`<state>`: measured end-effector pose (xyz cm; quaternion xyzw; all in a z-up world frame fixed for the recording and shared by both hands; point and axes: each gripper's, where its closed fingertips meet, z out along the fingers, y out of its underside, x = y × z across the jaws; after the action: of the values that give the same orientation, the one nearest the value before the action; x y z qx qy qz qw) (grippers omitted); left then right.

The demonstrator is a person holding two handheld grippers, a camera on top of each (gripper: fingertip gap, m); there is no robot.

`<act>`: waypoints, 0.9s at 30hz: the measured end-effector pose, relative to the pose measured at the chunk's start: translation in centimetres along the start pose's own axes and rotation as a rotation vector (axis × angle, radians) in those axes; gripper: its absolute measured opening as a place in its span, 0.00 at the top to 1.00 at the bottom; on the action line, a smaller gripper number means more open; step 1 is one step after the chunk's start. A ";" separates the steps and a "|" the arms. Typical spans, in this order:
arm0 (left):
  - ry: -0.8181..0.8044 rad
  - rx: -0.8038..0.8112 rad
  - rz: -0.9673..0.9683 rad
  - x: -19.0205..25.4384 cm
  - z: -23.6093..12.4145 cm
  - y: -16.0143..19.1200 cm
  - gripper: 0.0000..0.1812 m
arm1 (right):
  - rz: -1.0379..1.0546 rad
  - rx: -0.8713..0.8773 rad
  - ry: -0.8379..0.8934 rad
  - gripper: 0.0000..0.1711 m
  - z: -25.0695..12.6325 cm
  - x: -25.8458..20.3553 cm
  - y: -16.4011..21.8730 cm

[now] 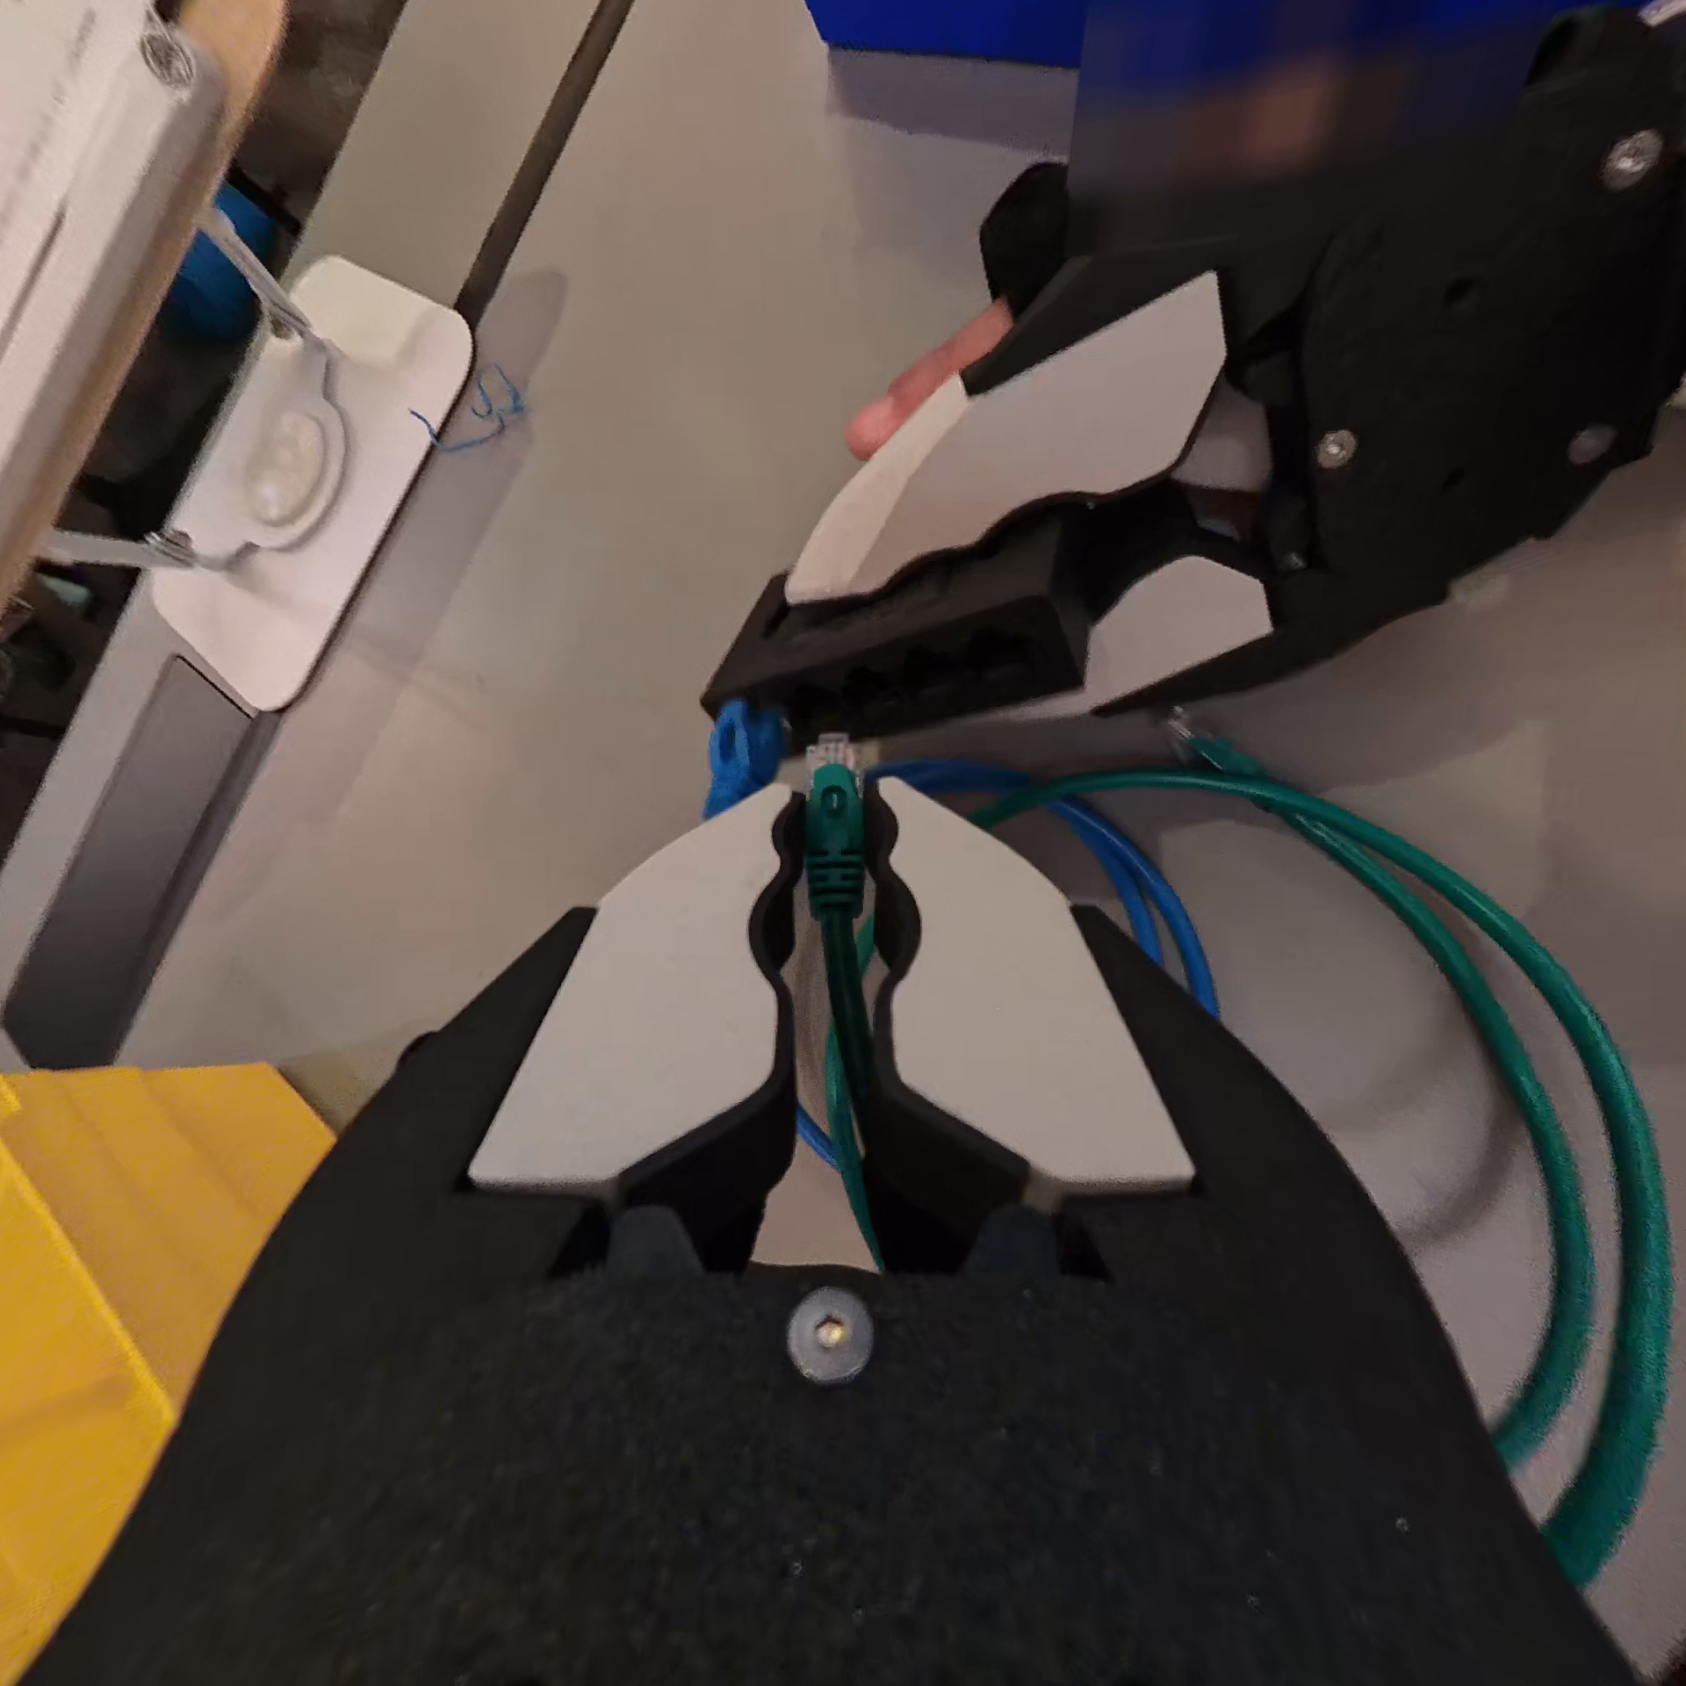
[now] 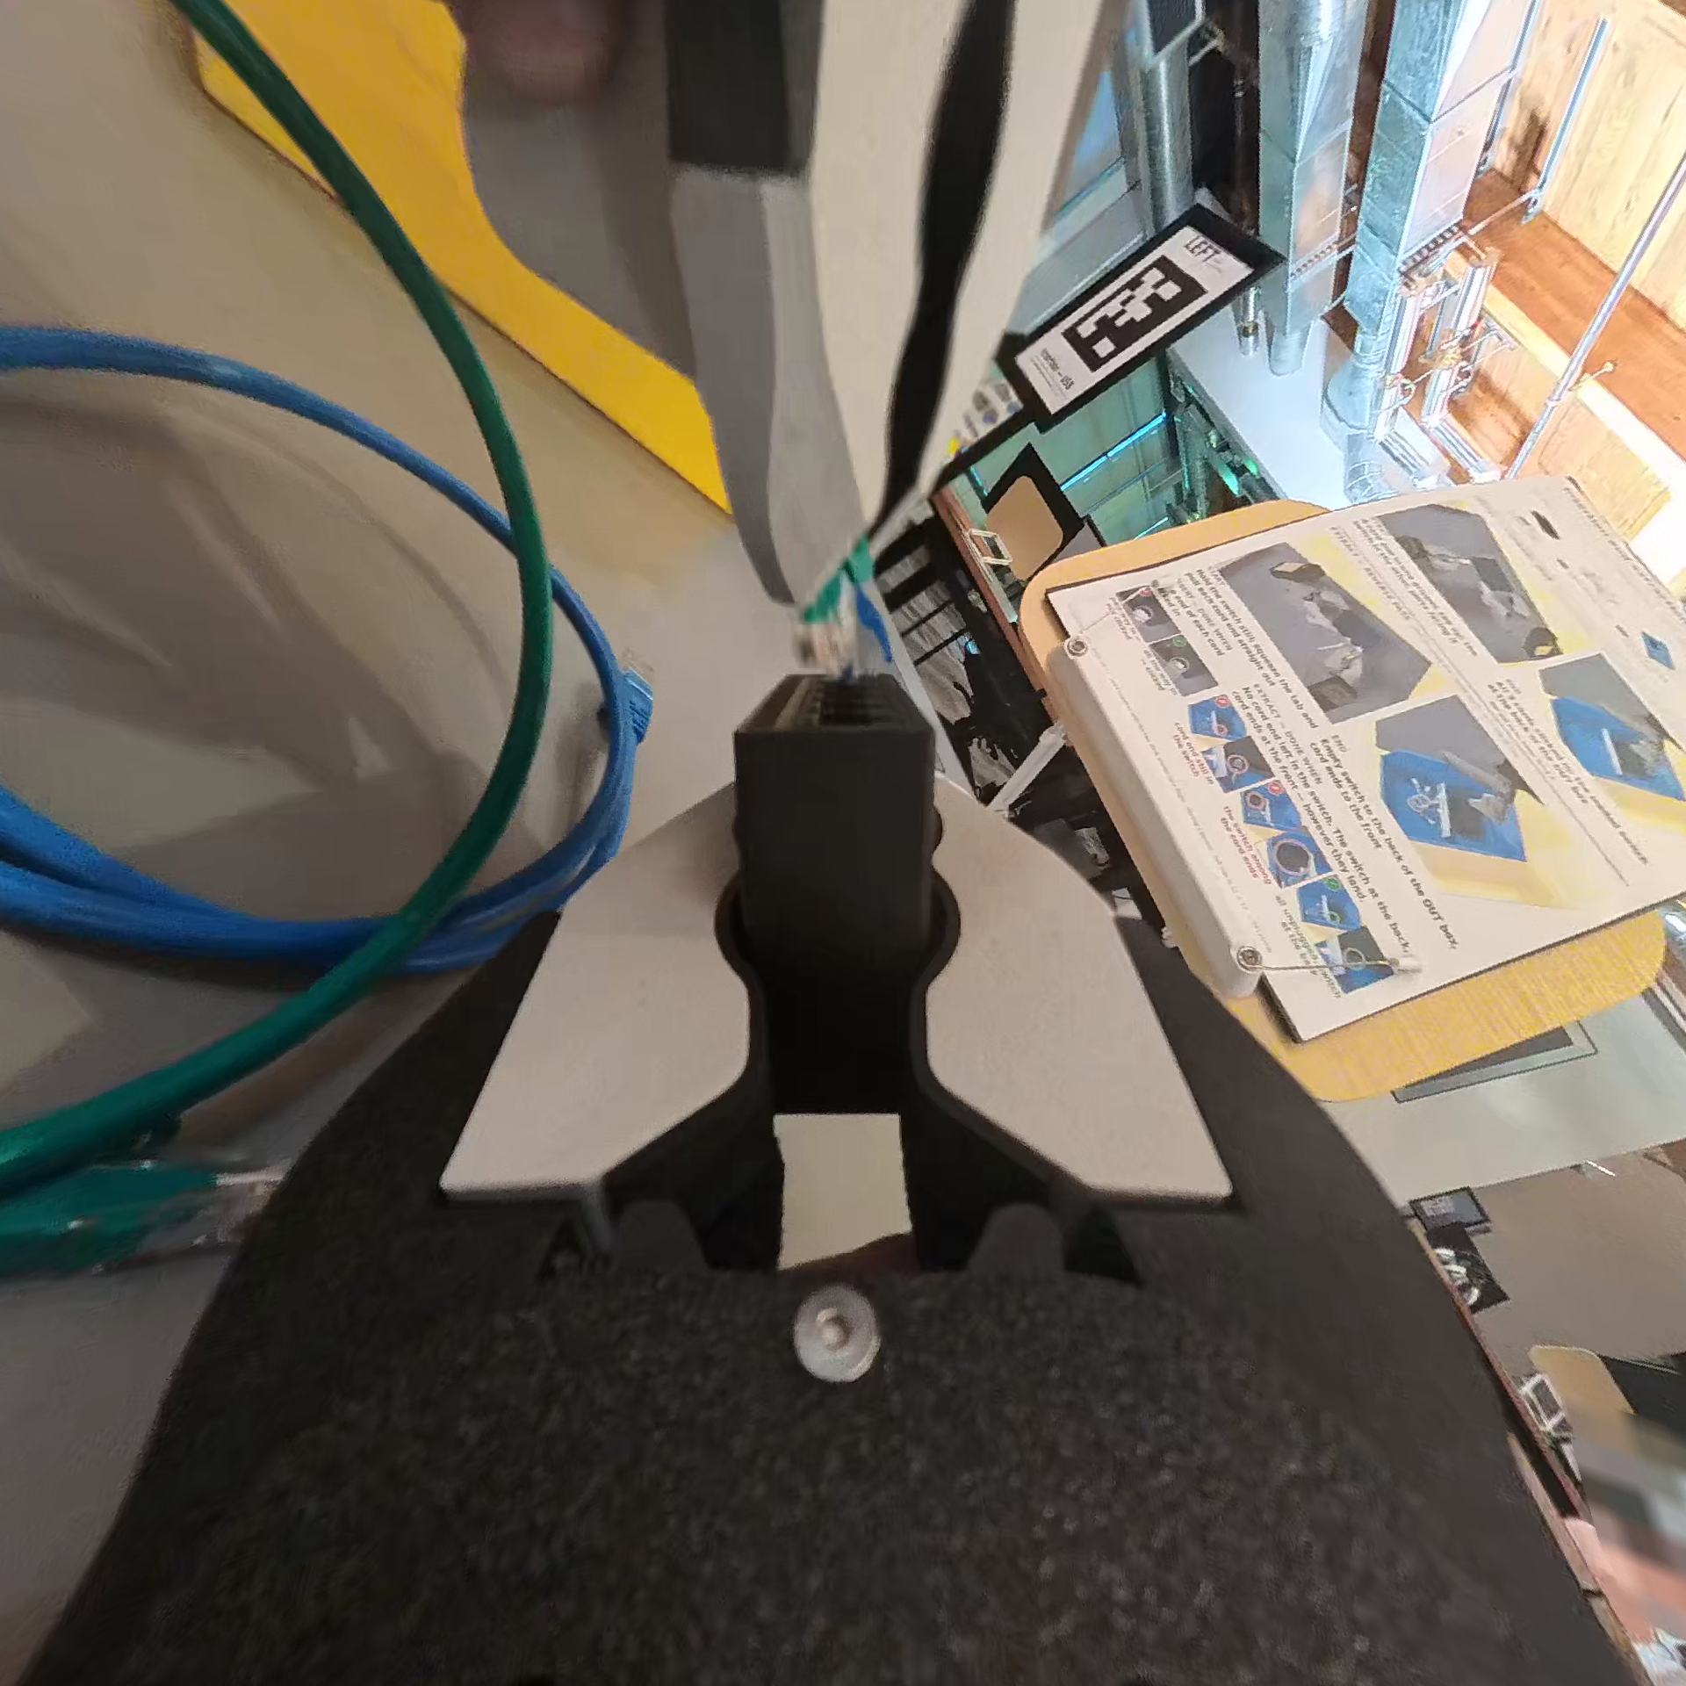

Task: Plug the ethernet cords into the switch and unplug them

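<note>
Left wrist view: over a grey table [image 1: 639, 383], the left gripper [image 1: 832, 803] clamps a green cord [image 1: 1460, 912] just behind its plug [image 1: 832, 835], the clear tip just short of the black switch [image 1: 912, 648]. The right gripper [image 1: 940, 629] grips that switch, ports facing the plug; in the right wrist view its fingers [image 2: 639, 958] squeeze the switch [image 2: 835, 821] from both sides. A blue cord [image 1: 1150, 876] has one end at the switch's left port [image 1: 744, 744], the rest looped on the table

A printed instruction sheet [image 2: 1368, 757] on a clipboard and a black-and-white marker tag [image 2: 1140, 315] bore writing, seemingly small print.
</note>
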<state>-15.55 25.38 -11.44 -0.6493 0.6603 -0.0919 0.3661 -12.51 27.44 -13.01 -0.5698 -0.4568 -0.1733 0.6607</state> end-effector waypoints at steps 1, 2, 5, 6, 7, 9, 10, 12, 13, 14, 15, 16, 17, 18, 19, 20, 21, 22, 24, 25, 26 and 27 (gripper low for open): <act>0.018 -0.003 -0.022 0.2 -0.5 0.5 0.94 | -0.002 -0.011 0.000 0.82 0.0 0.0 0.2; 0.041 -0.002 -0.042 0.6 -1.1 1.0 0.94 | -0.001 -0.018 -0.004 0.82 0.1 0.0 0.4; 0.207 -0.031 -0.117 3.4 -2.1 3.9 0.94 | -0.007 -0.041 0.000 0.82 0.2 0.1 0.8; 0.213 -0.031 -0.126 3.9 -1.6 4.9 0.94 | -0.009 -0.050 -0.006 0.82 0.3 -0.1 1.0; 0.218 -0.037 -0.126 4.3 -0.9 6.0 0.94 | -0.014 -0.056 -0.011 0.82 0.4 -0.2 1.1; 0.232 -0.022 -0.148 5.1 0.3 7.1 0.94 | -0.029 -0.060 -0.014 0.82 0.5 -0.3 1.1; 0.234 0.006 -0.158 5.3 0.5 7.2 0.94 | -0.037 -0.066 -0.018 0.82 0.5 -0.5 1.2; 0.220 0.058 -0.160 5.5 0.3 7.1 0.93 | -0.048 -0.069 -0.020 0.82 0.5 -0.6 1.2; 0.208 0.080 -0.157 5.5 0.0 7.0 0.92 | -0.046 -0.068 -0.022 0.82 0.4 -0.7 1.2; 0.177 0.101 -0.157 5.1 -0.5 6.9 0.88 | -0.043 -0.071 -0.023 0.82 0.4 -0.7 1.2; 0.142 0.120 -0.156 4.6 -1.0 6.9 0.85 | -0.039 -0.074 -0.023 0.82 0.4 -0.6 1.3; 0.121 0.137 -0.156 4.3 -1.6 7.0 0.83 | -0.032 -0.076 -0.025 0.82 0.4 -0.6 1.3; 0.109 0.160 -0.162 4.0 -2.3 7.1 0.83 | -0.023 -0.076 -0.026 0.82 0.5 -0.5 1.4; 0.106 0.186 -0.172 3.9 -3.1 7.2 0.83 | -0.015 -0.074 -0.026 0.82 0.5 -0.4 1.4; 0.106 0.204 -0.189 3.9 -3.8 7.4 0.83 | -0.011 -0.075 -0.026 0.82 0.4 -0.4 1.4; 0.108 0.217 -0.214 3.9 -4.3 7.8 0.83 | -0.009 -0.075 -0.026 0.82 0.4 -0.4 1.4; 0.115 0.229 -0.244 4.1 -4.7 8.2 0.82 | -0.009 -0.074 -0.027 0.82 0.4 -0.4 1.4; 0.125 0.245 -0.274 4.4 -4.9 8.5 0.82 | -0.010 -0.074 -0.028 0.82 0.4 -0.5 1.4; 0.140 0.267 -0.317 5.1 -5.0 9.0 0.81 | -0.013 -0.075 -0.032 0.82 0.4 -0.5 1.4; 0.131 0.258 -0.318 5.3 -4.8 9.2 0.81 | -0.014 -0.075 -0.032 0.82 0.4 -0.6 1.4; 0.110 0.242 -0.294 5.5 -4.4 9.5 0.80 | -0.013 -0.075 -0.033 0.82 0.5 -0.6 1.4; 0.082 0.223 -0.253 5.6 -4.0 9.7 0.80 | -0.011 -0.075 -0.033 0.82 0.5 -0.6 1.4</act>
<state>-25.06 20.16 -16.38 -0.6781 0.5736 -0.2365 0.3940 -11.98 28.10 -14.31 -0.5944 -0.4642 -0.1844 0.6303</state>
